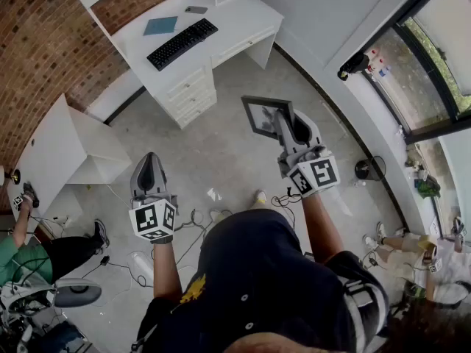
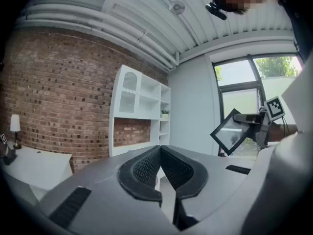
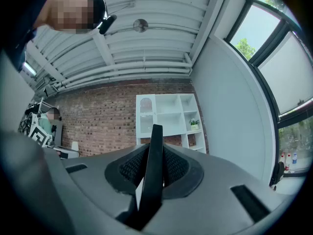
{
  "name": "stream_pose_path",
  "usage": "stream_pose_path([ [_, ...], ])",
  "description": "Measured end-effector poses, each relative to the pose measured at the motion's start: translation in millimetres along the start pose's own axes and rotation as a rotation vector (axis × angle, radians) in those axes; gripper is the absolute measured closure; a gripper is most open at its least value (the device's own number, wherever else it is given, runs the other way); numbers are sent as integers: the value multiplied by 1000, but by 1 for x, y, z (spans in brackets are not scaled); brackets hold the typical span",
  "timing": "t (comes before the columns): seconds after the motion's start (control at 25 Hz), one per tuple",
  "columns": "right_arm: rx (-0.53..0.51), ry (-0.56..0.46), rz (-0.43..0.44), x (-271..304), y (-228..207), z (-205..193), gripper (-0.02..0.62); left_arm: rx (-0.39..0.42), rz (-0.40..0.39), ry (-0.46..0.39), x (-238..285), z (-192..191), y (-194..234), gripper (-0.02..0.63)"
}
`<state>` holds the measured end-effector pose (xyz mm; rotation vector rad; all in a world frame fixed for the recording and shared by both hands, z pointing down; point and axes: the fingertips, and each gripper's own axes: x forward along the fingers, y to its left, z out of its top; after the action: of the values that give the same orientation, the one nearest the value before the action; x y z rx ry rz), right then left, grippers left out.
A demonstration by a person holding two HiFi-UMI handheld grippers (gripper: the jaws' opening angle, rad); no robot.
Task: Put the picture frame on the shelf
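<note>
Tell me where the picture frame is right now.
Head view, right of centre: the picture frame is clamped in the right gripper, held up over the floor in front of the white desk with the keyboard.

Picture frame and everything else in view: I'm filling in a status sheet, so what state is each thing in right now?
Picture frame: held edge-on in the right gripper, up in the air, not yet on the shelf.
Right gripper: shut on the picture frame.
Left gripper: shut, fingers together, nothing between them.
Shelf: open compartments, small plant in one, no frame on it.
Keyboard: lying flat on the desk.
</note>
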<state>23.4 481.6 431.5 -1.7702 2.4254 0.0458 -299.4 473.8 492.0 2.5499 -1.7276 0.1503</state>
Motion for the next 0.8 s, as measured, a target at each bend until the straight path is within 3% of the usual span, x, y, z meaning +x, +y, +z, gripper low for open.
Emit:
stream_pose_path([
  [0.32,-80,35,-37,-2,2,-7,532,11,-66,-8,19,2,-14,588],
  [0.56,-18,4,-41,-7,-11,-11,532,15,-114,-9,32,3,-39,588],
  [0.8,-59,11,-28,-14,-29,-6,534,27,-141,-10,49,9,-72,588],
])
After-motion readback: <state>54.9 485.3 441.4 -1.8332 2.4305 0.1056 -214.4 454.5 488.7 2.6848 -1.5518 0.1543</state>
